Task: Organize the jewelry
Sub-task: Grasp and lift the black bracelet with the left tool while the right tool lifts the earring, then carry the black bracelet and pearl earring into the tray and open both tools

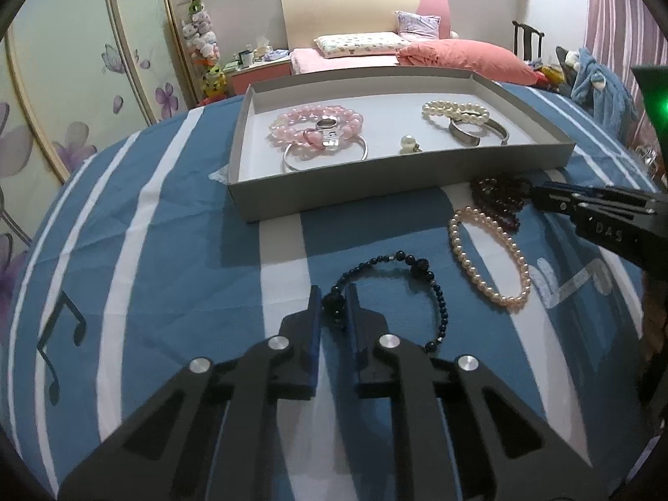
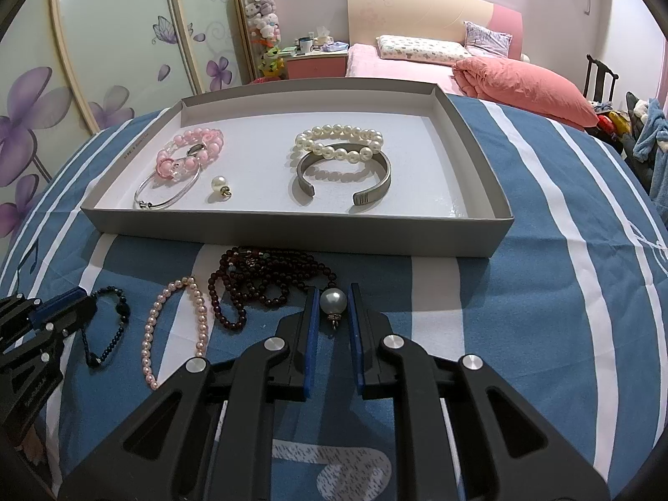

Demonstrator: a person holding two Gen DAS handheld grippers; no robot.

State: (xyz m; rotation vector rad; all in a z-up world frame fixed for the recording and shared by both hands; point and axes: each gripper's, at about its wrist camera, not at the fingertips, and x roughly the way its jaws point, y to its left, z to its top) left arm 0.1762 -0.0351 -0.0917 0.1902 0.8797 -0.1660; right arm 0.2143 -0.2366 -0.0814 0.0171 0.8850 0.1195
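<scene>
Jewelry's mid-sort: left gripper jaws pinch the dark blue bead bracelet, right gripper jaws clamp a pearl pendant, tray just beyond.

hidden: dark red beads part behind right gripper

A bedroom in a home — a bed with a cream and pink headboard stands at twelve o'clock, made up with a patterned pillow and a folded coral quilt. At eleven o'clock a pink nightstand carries a mug and tissues, beside a tall column of plush toys. Sliding wardrobe doors printed with purple flowers fill ten o'clock — pink curtains and a dark wooden chair sit at two.
</scene>
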